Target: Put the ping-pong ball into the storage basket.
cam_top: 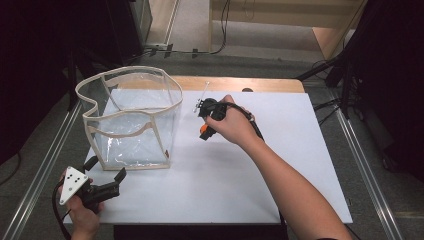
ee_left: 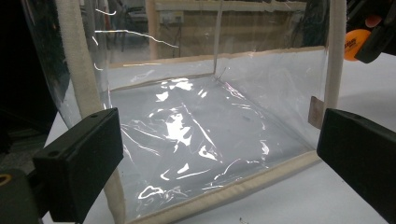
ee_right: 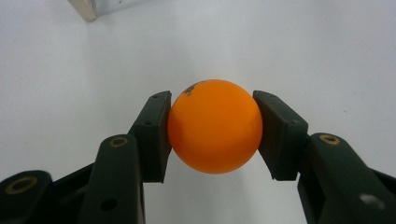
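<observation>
**Orange ball clamped in right gripper, clear bag standing by**

Right gripper (ee_right: 212, 128): both black jaws press on an orange ball (ee_right: 214, 125), one pad on each side, ball seated between the tips. A small dark mark sits near the ball's top left. Below it, plain white surface; no contact between ball and surface can be made out.

High view: the right gripper (cam_top: 204, 131) is held in the person's right hand (cam_top: 234, 125) over the middle of the white sheet (cam_top: 280, 165), jaws pointing down and toward the left. The ball (cam_top: 203, 129) shows as an orange spot at the tips. It lies to the right of the clear bag (cam_top: 131, 117), apart from it.

Clear bag: see-through plastic with cream fabric edging, standing open-topped on the left part of the sheet. Rim wavy, walls creased and shiny.

Left gripper (cam_top: 105, 172): held low at the near left corner of the sheet, jaws spread wide, nothing between them. In its own view the bag's near wall (ee_left: 196, 140) stands just ahead of the jaws; no touch visible.
</observation>
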